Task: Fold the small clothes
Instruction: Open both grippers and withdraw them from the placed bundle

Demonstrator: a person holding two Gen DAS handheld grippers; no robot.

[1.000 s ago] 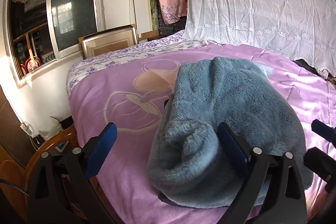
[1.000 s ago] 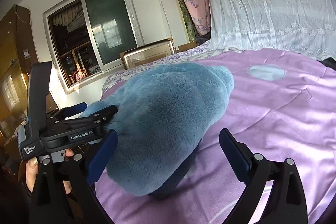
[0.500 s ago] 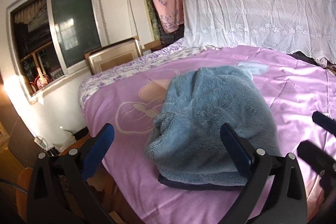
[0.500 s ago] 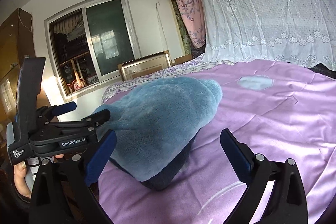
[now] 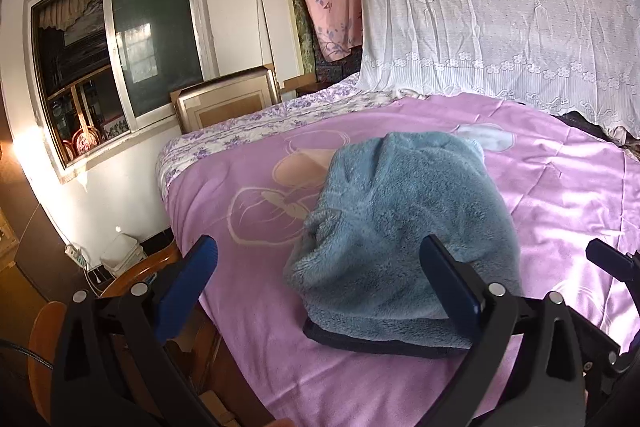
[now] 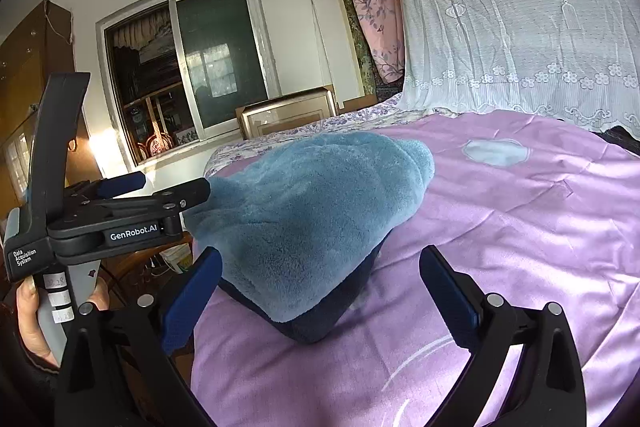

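A blue fleece garment lies folded in a thick bundle on the purple bedspread, its dark lining showing along the near edge. My left gripper hovers just short of that edge, jaws wide open, with nothing between the pads. In the right wrist view the garment sits ahead and slightly left. My right gripper is open too, its pads clear of the cloth. The left gripper shows there side-on at the left, held by a hand. The right gripper's fingertips peek in at the right of the left wrist view.
The bed's left edge drops to a wooden chair and a power strip on the floor. A framed picture leans under the window. A white lace cover hangs at the back. Purple bedspread stretches to the right.
Both grippers have drawn back from the garment; the left one also rose. The left gripper's right pad, which was against the fleece, now stands off it. The bundle has stayed put.
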